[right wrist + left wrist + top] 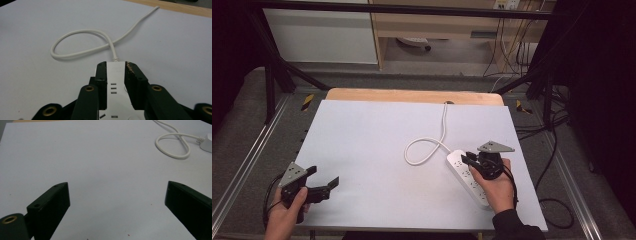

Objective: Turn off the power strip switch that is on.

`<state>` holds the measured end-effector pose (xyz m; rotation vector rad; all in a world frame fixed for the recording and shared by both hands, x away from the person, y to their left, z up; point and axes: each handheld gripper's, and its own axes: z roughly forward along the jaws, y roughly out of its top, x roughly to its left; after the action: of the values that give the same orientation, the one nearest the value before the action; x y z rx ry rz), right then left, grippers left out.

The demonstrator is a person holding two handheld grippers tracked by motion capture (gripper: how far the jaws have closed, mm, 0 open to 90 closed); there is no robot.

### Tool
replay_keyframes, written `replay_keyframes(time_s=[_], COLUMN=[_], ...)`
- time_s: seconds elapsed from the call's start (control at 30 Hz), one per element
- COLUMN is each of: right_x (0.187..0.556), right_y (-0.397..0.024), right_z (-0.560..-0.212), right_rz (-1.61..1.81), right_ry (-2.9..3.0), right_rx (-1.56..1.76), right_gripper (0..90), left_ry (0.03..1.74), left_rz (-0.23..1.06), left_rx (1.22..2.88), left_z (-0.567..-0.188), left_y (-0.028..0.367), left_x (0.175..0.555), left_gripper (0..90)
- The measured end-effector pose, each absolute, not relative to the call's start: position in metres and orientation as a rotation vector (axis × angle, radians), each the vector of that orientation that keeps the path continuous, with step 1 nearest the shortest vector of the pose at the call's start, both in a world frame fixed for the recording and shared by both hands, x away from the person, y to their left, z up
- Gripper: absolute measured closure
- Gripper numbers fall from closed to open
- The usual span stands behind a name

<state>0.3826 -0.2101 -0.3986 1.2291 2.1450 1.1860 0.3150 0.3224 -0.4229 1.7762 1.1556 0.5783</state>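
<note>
Item: power strip (468, 176), white, flat on the tabletop (377, 150), its cord (428, 146) looped ahead of the right gripper (115, 69).
Right gripper: fingers (102, 75) narrow, clamped across the strip's cord end, one on each long side.
Left gripper (117, 195): fingers spread wide, nothing between them, well apart from the strip.
Handling, as judged: keep the grip square on both sides, move low and slowly, and let the cord loop trail without snagging.

No readable text, brand or number anywhere. The white power strip (115, 82) shows faint marks near its cable end, too blurred to read.
</note>
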Motion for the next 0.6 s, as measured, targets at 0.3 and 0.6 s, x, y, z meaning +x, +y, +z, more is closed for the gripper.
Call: replay_keyframes(time_s=[0.3,0.6], right_x=[0.395,0.406], right_y=[-0.195,-0.195], right_z=[-0.382,-0.372], right_rz=[1.226,1.205], right_ry=[2.146,2.085], right_rx=[1.282,1.307], right_gripper=[22.4,4.1], left_ry=[1.160,1.152], left_rz=[0.579,0.575], left_rx=[1.773,1.782], left_z=[-0.423,-0.423], left_y=[0.324,0.323], left_x=[0.315,0.315], left_gripper=[5.7,5.7])
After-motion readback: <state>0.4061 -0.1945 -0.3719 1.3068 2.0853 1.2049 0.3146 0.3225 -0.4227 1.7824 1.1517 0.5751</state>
